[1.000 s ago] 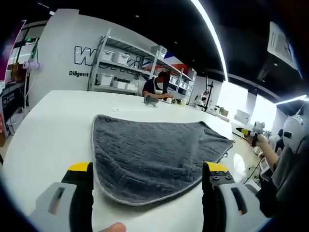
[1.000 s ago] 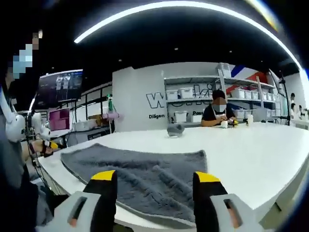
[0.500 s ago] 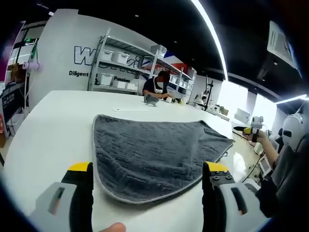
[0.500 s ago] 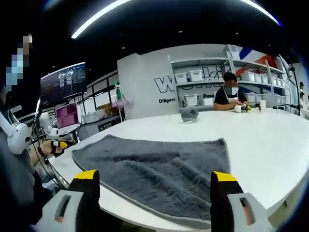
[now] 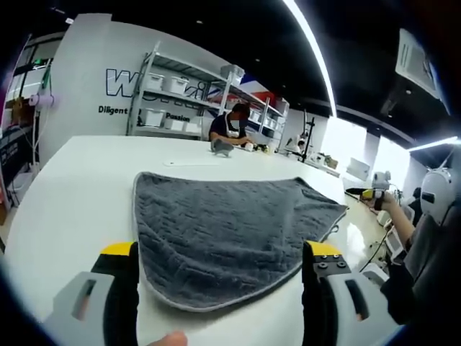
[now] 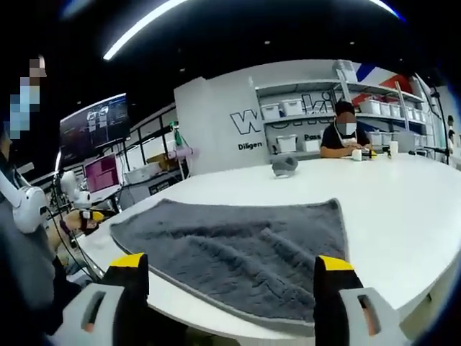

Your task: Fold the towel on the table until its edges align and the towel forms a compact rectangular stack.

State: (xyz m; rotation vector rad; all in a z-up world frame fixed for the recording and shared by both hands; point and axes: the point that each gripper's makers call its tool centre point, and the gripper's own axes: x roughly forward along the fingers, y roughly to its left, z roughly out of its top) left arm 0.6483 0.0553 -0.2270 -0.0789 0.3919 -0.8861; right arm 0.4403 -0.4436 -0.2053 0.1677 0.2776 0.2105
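In the left gripper view, the left gripper (image 5: pixel 220 288) is held with its jaws wide apart and nothing between them, just short of the rounded near edge of a grey towel (image 5: pixel 223 223) that is spread flat on the white tabletop (image 5: pixel 65 194). In the right gripper view, the right gripper (image 6: pixel 230 295) is likewise held apart and empty at the tabletop's near edge — the towel (image 6: pixel 238 249) lies just beyond it, rumpled into low folds. A seated person (image 6: pixel 344 140) is seen at the far side, before a shelf (image 6: pixel 302 122) of white bins.

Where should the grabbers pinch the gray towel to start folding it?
Probably at the near edge of the gray towel, by its two near corners. It lies flat on the white table, and that light-trimmed hem sits between both grippers' open fingers, so come in low from the front.
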